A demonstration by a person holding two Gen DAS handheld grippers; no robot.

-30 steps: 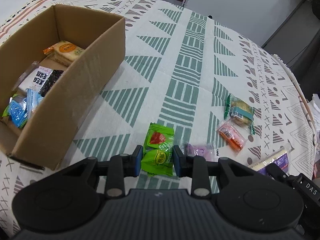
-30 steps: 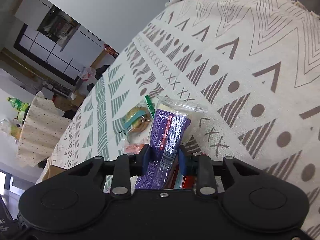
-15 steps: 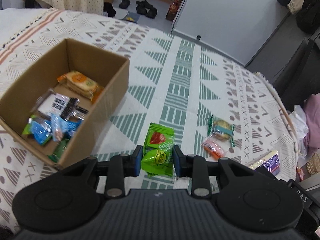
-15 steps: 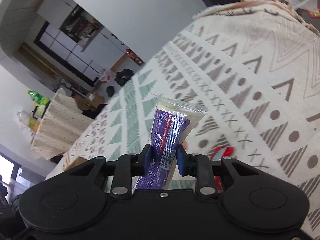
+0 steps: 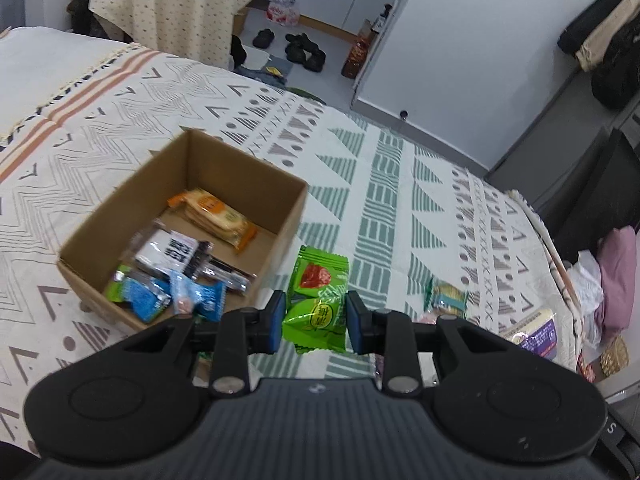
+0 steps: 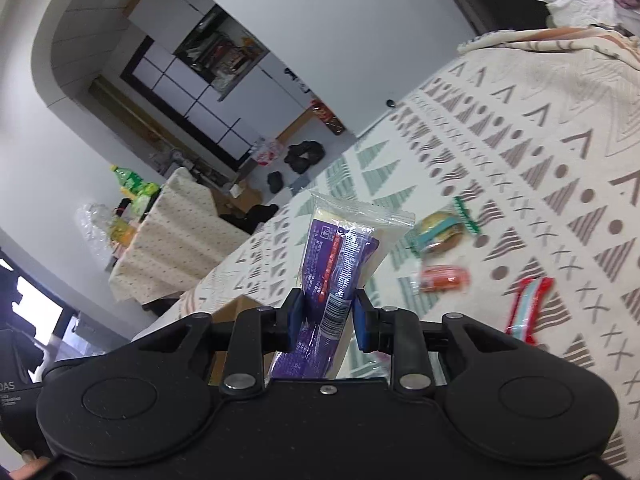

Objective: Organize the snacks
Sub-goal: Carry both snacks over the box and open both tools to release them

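Now | cardboard box [image 5: 288,216]: orange cracker pack [image 5: 214,216], blue packets [image 5: 172,294] inside

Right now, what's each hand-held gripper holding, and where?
Left hand-held gripper: green snack packet, near its lower end. Right: purple snack packet, around mid-length.

Left gripper [image 5: 315,322]: black two-finger unit, seen from behind its broad ribbed housing. Both fingers extend forward and level, blue pads [image 5: 277,322] facing inward. The jaws stand closed on a green packet [image 5: 318,302], which is pinched at its lower half and projects forward and upward past the fingertips. The tool is raised and pitched downward.

Right gripper [image 6: 327,322]: same build, smooth black housing. Jaws closed on a purple packet [image 6: 340,264], gripped low on its body, the upper end standing clear ahead of the pads. The tool is rolled to one side. A fingertip of the holding hand shows at the housing's lower left edge.
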